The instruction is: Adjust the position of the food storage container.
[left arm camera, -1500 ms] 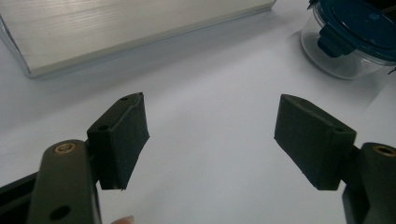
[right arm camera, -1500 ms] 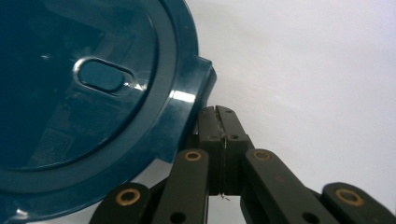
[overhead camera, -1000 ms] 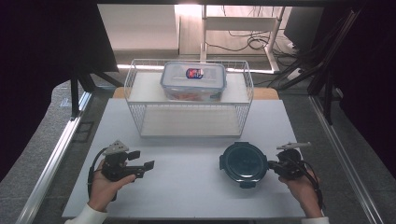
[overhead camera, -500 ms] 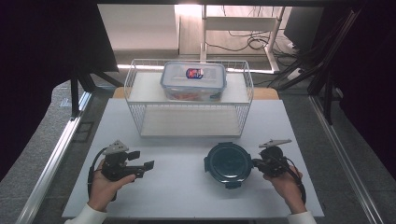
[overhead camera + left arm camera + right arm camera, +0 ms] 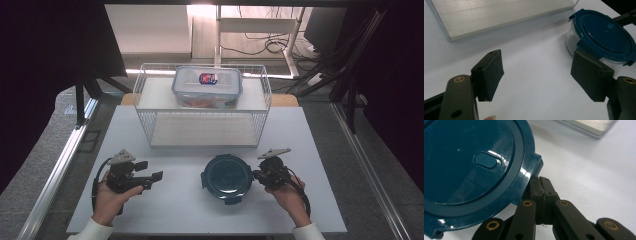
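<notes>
**Closed jaws nudge a round box across the counter**

The right gripper [image 5: 260,174] has its jaws pressed flat together with nothing between them, and their tips sit against the rim of the round box [image 5: 227,177], just under one of the blue lid's latch tabs. Closed like that they make a blunt pusher (my guess is the person means to slide the box, not lift it). In the right gripper view the lid [image 5: 471,167] is glossy and dark teal, with a small oval plug near its middle, and clear glass shows below the rim.

The left gripper [image 5: 156,176] is held low over the counter, jaws wide apart and empty, pointing toward the box from well off to its side, as if waiting to receive or steady it.

The box stands on the white counter [image 5: 175,210], between the two grippers and nearer the right one. Behind it stands a wire basket [image 5: 145,107] with a shelf inside, and a rectangular container [image 5: 207,87] with food sits on that shelf. Dark curtains hang around the counter, and cables trail on the floor beyond it.
</notes>
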